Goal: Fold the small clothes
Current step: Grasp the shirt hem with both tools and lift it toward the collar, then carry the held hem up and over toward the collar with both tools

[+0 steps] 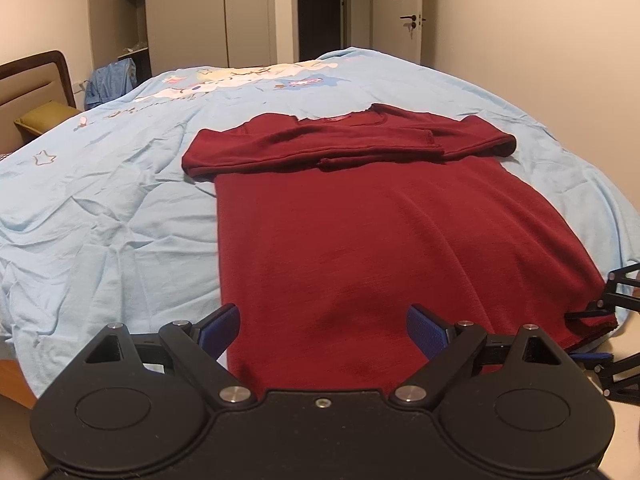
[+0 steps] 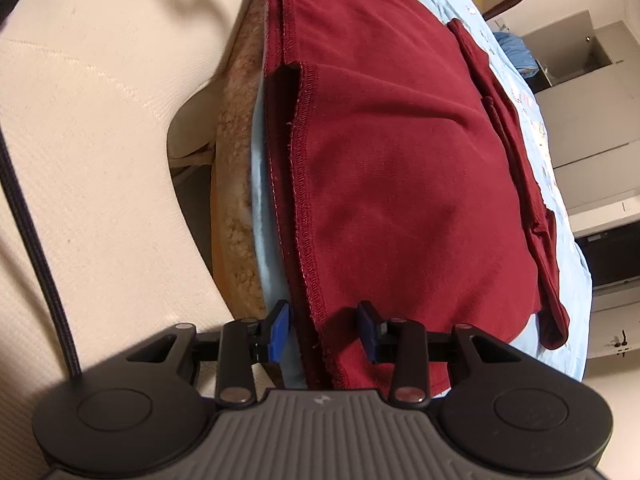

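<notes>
A dark red long-sleeved shirt [image 1: 380, 240] lies flat on the light blue bed sheet [image 1: 100, 200], collar away from me and both sleeves folded across the chest. My left gripper [image 1: 324, 330] hovers open over the near hem, its blue pads [image 1: 224, 328] wide apart above the left part of the hem. In the right wrist view the shirt [image 2: 400, 160] hangs slightly over the bed's edge. My right gripper [image 2: 324, 330] is open there, its pads either side of the stitched hem at the right corner. That gripper [image 1: 586, 335] also shows at the right edge of the left wrist view.
A headboard [image 1: 36, 76] and an olive pillow [image 1: 44, 120] are at the far left, with blue clothing [image 1: 110, 84] behind. Wardrobes [image 1: 180, 12] and a door [image 1: 404, 20] line the back wall. A black cable [image 2: 32, 240] crosses the pale floor [image 2: 100, 120] beside the bed.
</notes>
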Demonstrator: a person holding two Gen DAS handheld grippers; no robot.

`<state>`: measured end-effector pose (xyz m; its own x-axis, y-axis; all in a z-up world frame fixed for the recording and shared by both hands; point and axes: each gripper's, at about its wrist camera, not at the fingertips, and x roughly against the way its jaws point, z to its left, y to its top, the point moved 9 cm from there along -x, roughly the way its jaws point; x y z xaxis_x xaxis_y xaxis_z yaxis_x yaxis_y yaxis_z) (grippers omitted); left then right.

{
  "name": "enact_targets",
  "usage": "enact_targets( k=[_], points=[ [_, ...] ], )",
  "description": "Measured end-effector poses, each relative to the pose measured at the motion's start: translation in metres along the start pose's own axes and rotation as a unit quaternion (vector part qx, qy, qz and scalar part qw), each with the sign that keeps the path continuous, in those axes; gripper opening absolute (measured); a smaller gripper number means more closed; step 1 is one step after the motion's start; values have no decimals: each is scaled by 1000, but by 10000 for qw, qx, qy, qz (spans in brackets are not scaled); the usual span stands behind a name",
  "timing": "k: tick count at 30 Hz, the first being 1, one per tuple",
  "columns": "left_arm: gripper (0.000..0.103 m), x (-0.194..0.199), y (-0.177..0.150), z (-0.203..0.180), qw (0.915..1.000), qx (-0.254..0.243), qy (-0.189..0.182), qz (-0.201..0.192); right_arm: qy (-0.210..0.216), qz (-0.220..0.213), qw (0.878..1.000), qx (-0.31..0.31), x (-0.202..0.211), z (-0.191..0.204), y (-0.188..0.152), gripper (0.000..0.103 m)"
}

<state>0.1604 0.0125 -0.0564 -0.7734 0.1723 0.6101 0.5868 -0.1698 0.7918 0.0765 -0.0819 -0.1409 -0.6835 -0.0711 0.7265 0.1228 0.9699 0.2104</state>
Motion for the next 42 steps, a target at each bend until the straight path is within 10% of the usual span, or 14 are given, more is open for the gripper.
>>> enact_targets(
  k=[4, 21, 34, 42],
  points=[
    [91, 2, 1, -5, 9999, -88, -46, -64, -179, -166, 9997, 54, 5, 0, 1, 9],
    [92, 4, -14, -87, 9826, -1529, -961, -424, -250, -1791, 9350, -3053, 90, -125, 16, 8],
    [13, 0, -27, -3, 9853, -1437, 891, -247, -1410, -1793, 9288, -2920, 118, -122, 12, 8],
    [4, 49, 11, 7, 9727, -1123, 1206, -1635, -2805, -1771, 9067, -2604, 133, -99, 13, 7]
  ],
)
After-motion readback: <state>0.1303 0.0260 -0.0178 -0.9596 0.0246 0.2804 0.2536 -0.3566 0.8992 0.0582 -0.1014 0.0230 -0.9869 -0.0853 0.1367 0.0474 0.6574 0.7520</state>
